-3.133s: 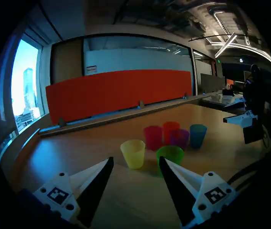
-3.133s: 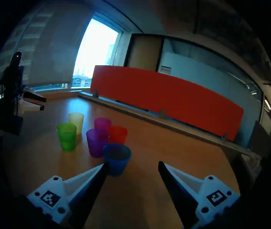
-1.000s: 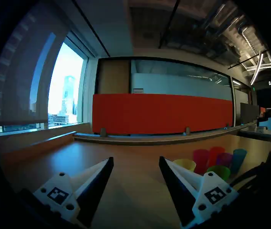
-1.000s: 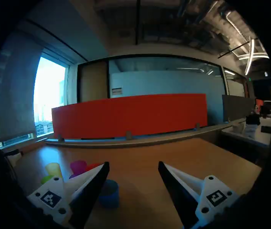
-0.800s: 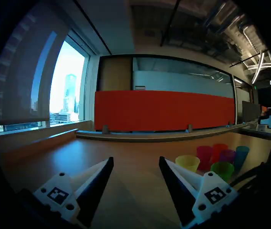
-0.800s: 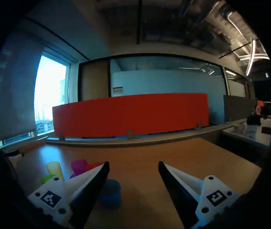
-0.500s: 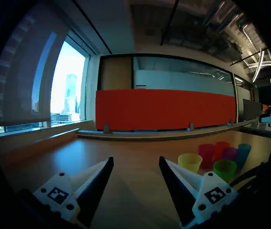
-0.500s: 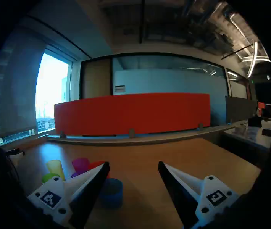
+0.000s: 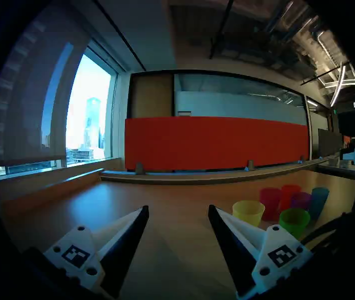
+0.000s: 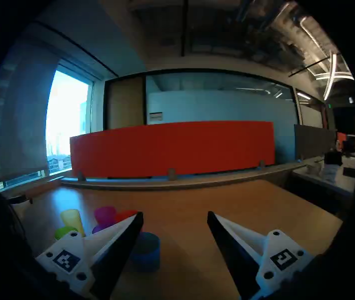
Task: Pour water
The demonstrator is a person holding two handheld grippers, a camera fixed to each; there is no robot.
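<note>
- Left gripper (image 9: 177, 207): jaws released, empty, over the tabletop (image 9: 172, 192).
- Right gripper (image 10: 174, 214): jaws released, empty; blue cup (image 10: 148, 252) at 7 o'clock.
- Yellow cup (image 9: 248, 212), green cup (image 9: 294, 221): 3 o'clock of left gripper, standing upright.
- Red partition (image 9: 217, 142): 12 o'clock, far edge.

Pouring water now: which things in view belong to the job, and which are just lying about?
Job: yellow cup, pink cup, red cup, purple cup, blue cup, green cup, clustered on the table; left gripper and right gripper, both open and empty.

Lying about: red divider panel, window.
</note>
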